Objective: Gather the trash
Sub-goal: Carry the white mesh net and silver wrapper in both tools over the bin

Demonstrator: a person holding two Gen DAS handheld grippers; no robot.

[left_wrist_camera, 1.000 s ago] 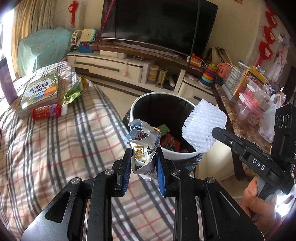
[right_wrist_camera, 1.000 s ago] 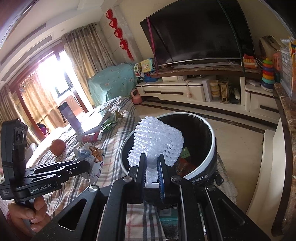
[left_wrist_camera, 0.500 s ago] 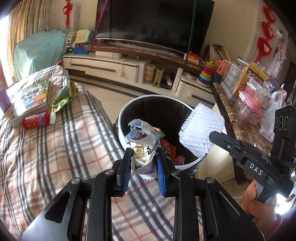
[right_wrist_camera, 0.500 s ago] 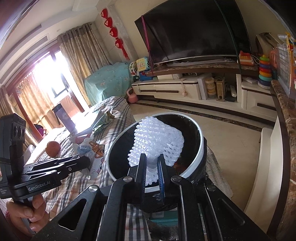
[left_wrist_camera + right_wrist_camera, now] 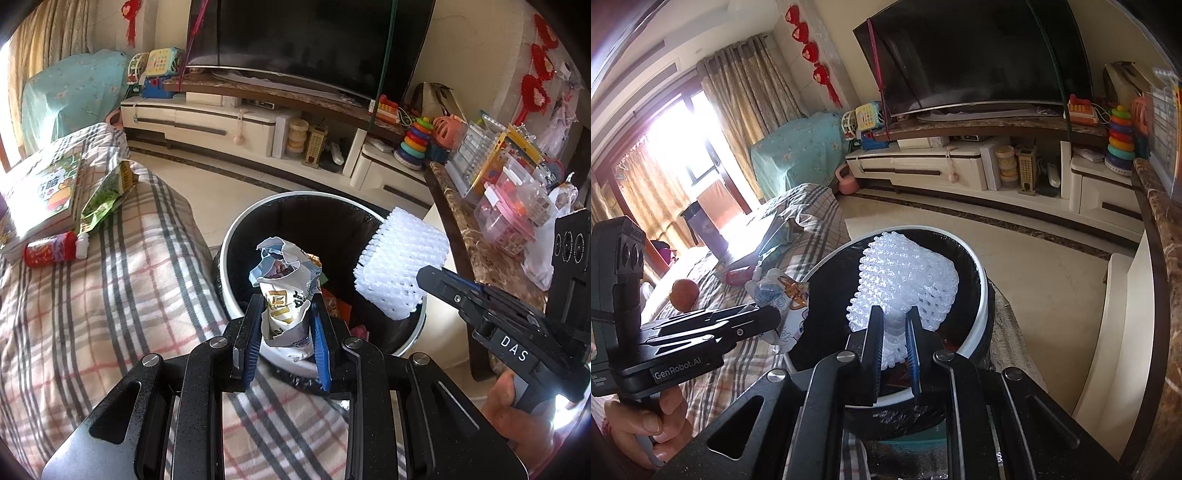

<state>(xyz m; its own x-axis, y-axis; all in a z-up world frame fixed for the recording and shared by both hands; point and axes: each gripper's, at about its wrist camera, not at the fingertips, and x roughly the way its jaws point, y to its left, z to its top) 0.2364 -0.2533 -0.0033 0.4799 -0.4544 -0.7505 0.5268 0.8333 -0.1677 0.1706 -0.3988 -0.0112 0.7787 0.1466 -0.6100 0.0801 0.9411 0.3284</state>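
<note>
My left gripper (image 5: 283, 314) is shut on a crumpled white snack wrapper (image 5: 284, 280) and holds it over the near rim of the black bin with a white rim (image 5: 236, 236). My right gripper (image 5: 894, 332) is shut on a white foam fruit net (image 5: 905, 280) and holds it over the bin (image 5: 979, 295). The net also shows in the left wrist view (image 5: 400, 264) above the bin's right side. The left gripper and its wrapper (image 5: 786, 306) show at the bin's left edge in the right wrist view. Some coloured trash lies inside the bin.
A plaid-covered table (image 5: 92, 302) holds a book (image 5: 44, 192), a green packet (image 5: 107, 192) and a red bottle (image 5: 51, 251). An orange fruit (image 5: 685, 293) lies on it. A TV stand (image 5: 258, 125) is behind; a marble counter with boxes (image 5: 498, 206) is at right.
Both grippers have moved closer to the bin with their loads. The wrapper and the foam net now hang further over the bin's opening.
</note>
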